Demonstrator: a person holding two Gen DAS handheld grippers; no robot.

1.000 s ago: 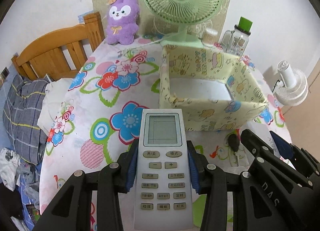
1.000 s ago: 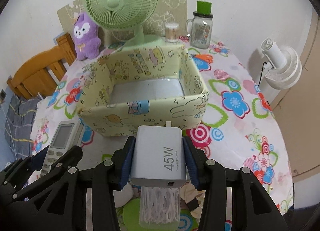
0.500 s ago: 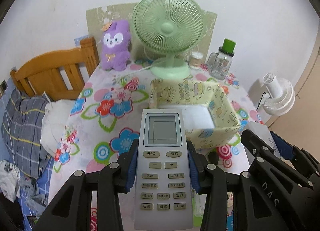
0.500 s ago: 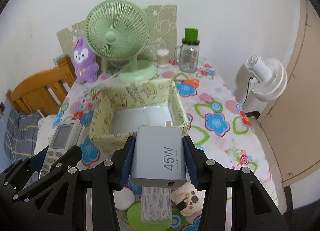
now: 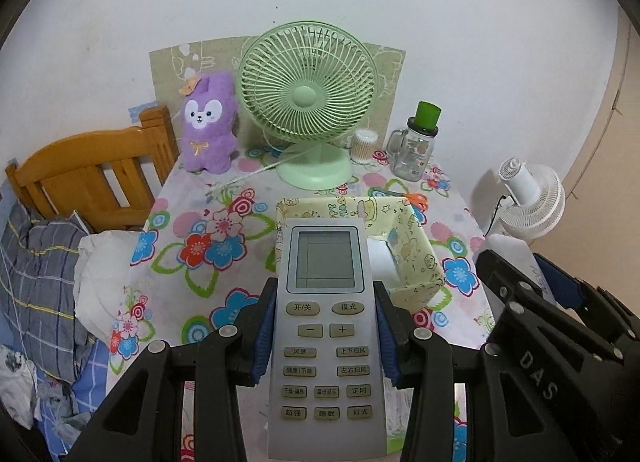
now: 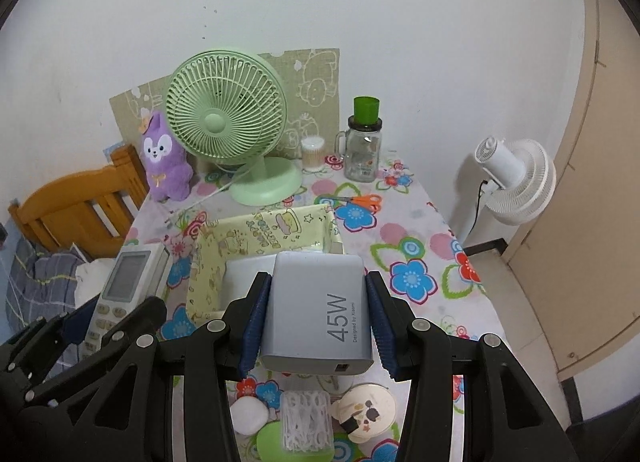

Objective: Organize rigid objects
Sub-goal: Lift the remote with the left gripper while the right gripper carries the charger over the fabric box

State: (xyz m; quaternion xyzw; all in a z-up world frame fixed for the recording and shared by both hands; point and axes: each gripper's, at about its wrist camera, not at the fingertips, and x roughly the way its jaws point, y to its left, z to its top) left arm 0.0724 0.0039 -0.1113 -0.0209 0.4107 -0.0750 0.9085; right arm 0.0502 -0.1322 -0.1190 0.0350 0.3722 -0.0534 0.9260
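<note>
Left hand-held gripper (image 5: 325,336) clamped on the grey remote (image 5: 325,326), held up above the floral tabletop (image 5: 200,229), just in front of the yellow cartoon box (image 5: 416,250). Right hand-held gripper (image 6: 316,322) clamped on the 45W charger (image 6: 316,322), over the box's near edge. Only the right view shows the orange scissors (image 6: 356,201) fully, plus the white puck (image 6: 249,416) and cotton-swab case (image 6: 306,422) below the charger. Left view alone shows the bedding (image 5: 40,262).

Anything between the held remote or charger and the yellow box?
Nothing visible. The left tool holds the remote, the right tool the charger; both are above the table, the yellow box ahead with its top open.
</note>
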